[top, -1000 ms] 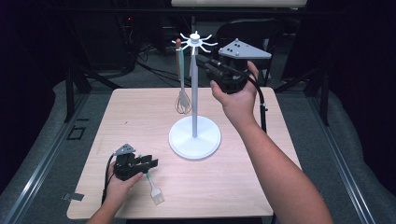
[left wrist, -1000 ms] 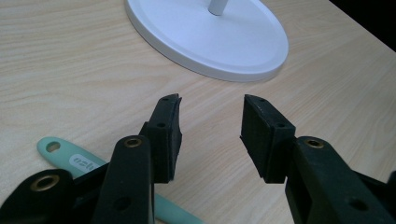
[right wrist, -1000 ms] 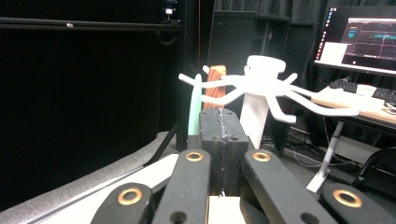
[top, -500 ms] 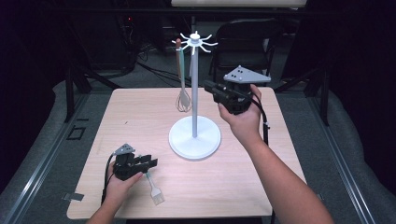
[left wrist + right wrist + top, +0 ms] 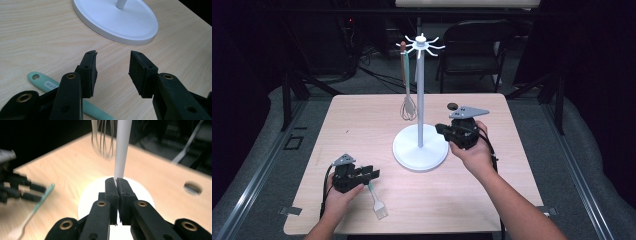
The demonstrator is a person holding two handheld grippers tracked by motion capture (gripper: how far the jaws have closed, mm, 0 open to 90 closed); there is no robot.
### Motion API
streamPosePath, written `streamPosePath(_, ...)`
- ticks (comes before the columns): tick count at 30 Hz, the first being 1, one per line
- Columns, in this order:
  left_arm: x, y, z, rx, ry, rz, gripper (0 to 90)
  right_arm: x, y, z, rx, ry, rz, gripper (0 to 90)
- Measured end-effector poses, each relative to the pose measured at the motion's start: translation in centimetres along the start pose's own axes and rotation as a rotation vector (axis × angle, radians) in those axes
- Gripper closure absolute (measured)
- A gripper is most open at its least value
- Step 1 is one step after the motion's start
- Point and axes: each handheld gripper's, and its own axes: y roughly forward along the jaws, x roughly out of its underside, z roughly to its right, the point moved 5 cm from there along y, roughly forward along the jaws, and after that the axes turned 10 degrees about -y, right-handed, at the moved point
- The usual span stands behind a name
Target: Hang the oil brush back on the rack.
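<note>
High view: 1 whisk [image 5: 408,107] hangs from the white stand [image 5: 420,148], so that part looks done; the mint brush [image 5: 376,202] lies on the table [image 5: 362,125] beside the left gripper [image 5: 371,173], unhung. That gripper's jaws stand apart, empty. Near the pole, the right gripper [image 5: 439,129] is closed together, holding nothing.

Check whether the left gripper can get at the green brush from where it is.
Probably yes: the left gripper is open, right beside the brush, whose handle lies on bare table with nothing between.
</note>
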Motion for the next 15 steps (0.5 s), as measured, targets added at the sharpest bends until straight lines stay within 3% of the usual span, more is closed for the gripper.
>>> streamPosePath(7,0.0,0.0,-0.1,0.0,-0.002,0.001,57.7,5.4,1.6,-1.2,-0.061,0.05,-0.135,86.6)
streamPosePath(15,0.0,0.0,-0.1,-0.001,-0.002,0.002,57.7,9.3,2.1,-2.2,-0.105,0.108,-0.258,84.9)
